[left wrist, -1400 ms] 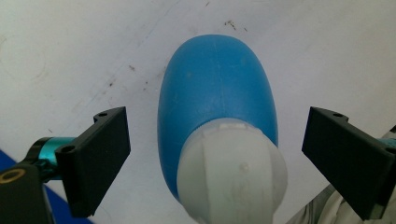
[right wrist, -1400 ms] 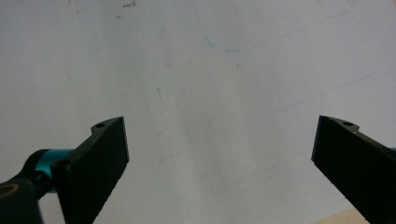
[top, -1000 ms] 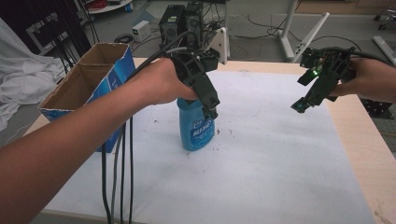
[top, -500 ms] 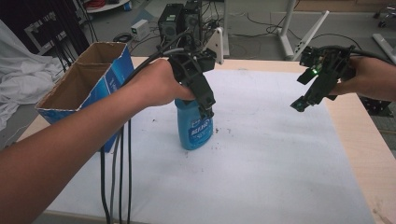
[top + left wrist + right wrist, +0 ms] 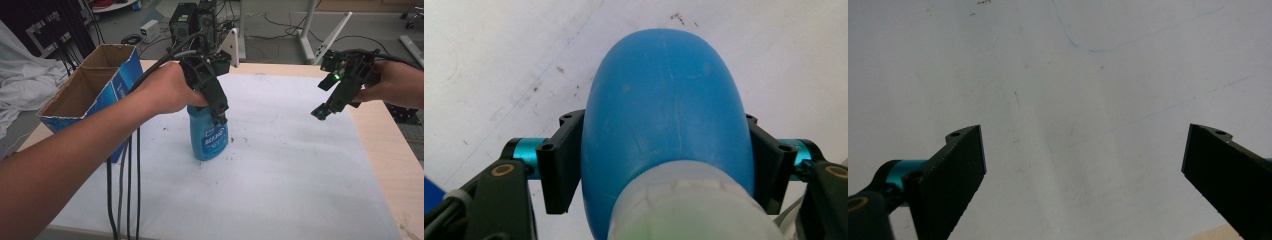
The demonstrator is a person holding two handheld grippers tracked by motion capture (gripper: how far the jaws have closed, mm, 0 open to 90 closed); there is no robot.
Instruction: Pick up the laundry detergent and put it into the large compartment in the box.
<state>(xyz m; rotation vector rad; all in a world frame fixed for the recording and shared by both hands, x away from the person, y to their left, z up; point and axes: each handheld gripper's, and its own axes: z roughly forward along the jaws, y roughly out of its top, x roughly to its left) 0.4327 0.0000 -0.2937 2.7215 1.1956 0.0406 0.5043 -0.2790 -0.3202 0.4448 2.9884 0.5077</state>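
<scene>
A blue plastic bottle (image 5: 207,137) with a white-lettered label stands upright at the middle of the white sheet. Whether its base touches the sheet, I cannot tell. My left gripper (image 5: 219,111) comes down from above and is shut on the bottle's upper part. In the left gripper view the blue bottle (image 5: 664,115) sits between the two black jaws, its pale cap end nearest the camera, and the left gripper (image 5: 659,125) presses both sides. My right gripper (image 5: 324,107) hangs in the air at the right, open and holding nothing. In its own view the right gripper (image 5: 1083,137) has its jaws wide apart over the bare sheet.
An open cardboard box (image 5: 85,95) with blue sides stands at the table's left edge. The white sheet (image 5: 280,185) covers most of the table, with a bare wooden strip (image 5: 395,155) at the right. Black cables (image 5: 122,190) hang from my left arm. Equipment stands behind the table.
My left hand and the bottle have shifted slightly to the left. The right gripper has barely moved and stays open.
</scene>
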